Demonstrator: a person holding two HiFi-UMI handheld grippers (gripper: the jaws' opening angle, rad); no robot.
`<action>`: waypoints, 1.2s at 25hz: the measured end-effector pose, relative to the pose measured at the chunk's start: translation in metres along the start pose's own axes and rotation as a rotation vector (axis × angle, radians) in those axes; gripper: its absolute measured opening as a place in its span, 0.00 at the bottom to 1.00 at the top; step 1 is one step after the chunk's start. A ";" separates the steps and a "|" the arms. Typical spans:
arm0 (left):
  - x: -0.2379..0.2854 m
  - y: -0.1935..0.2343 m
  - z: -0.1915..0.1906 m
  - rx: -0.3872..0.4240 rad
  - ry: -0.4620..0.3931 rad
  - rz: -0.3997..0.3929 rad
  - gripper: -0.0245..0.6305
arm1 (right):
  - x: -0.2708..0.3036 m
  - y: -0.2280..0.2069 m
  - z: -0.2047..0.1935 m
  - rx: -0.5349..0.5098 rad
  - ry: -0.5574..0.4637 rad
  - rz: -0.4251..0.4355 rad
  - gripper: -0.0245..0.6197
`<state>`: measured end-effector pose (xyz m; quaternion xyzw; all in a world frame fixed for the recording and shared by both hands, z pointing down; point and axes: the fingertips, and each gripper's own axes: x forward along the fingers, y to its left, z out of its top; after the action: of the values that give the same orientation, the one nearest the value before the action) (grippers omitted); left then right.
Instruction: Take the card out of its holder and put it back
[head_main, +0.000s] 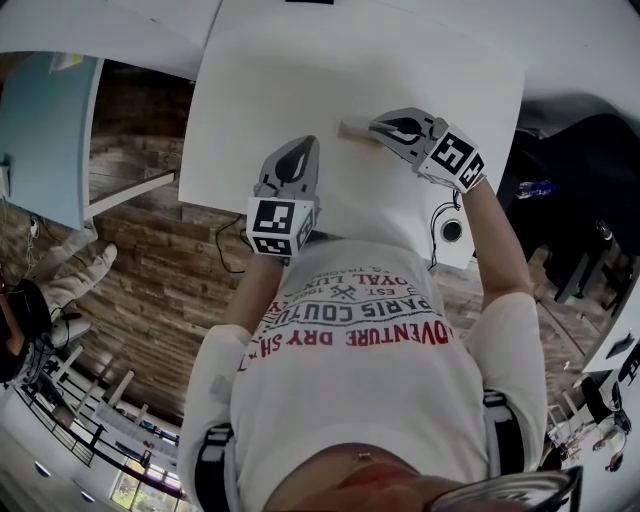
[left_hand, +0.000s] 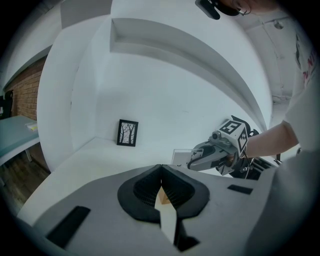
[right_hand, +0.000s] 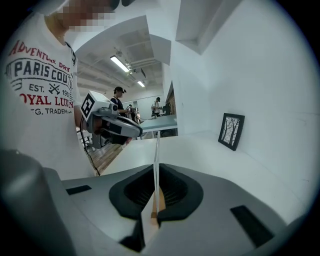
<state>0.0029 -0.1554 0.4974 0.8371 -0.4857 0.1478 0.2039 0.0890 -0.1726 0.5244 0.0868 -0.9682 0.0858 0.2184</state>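
Our printed T-shirt (head_main: 380, 400) sits closest, below the white desk (head_main: 300, 80). Our left gripper (head_main: 304, 143) hangs over the desk's near edge, jaws pressed together on nothing. Our right gripper (head_main: 376, 127) pinches the thin clear holder (head_main: 352, 129) edge-on over the desk; whether the card is inside, we cannot tell. A small framed picture (left_hand: 127, 133) stands by the wall.

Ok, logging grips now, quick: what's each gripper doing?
Left gripper: shut, nothing held.
Right gripper: shut on the clear holder.
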 end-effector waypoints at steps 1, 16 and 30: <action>0.001 0.001 0.000 0.000 0.002 0.000 0.07 | 0.001 -0.001 -0.005 0.005 0.003 -0.003 0.09; 0.007 0.007 -0.008 0.003 0.029 0.011 0.07 | 0.007 -0.013 -0.031 0.110 -0.020 -0.039 0.09; -0.004 0.000 -0.003 0.027 0.014 -0.016 0.07 | -0.004 -0.012 -0.007 0.134 -0.060 -0.129 0.32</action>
<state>0.0010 -0.1509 0.4979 0.8427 -0.4753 0.1586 0.1971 0.0978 -0.1827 0.5302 0.1658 -0.9588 0.1334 0.1880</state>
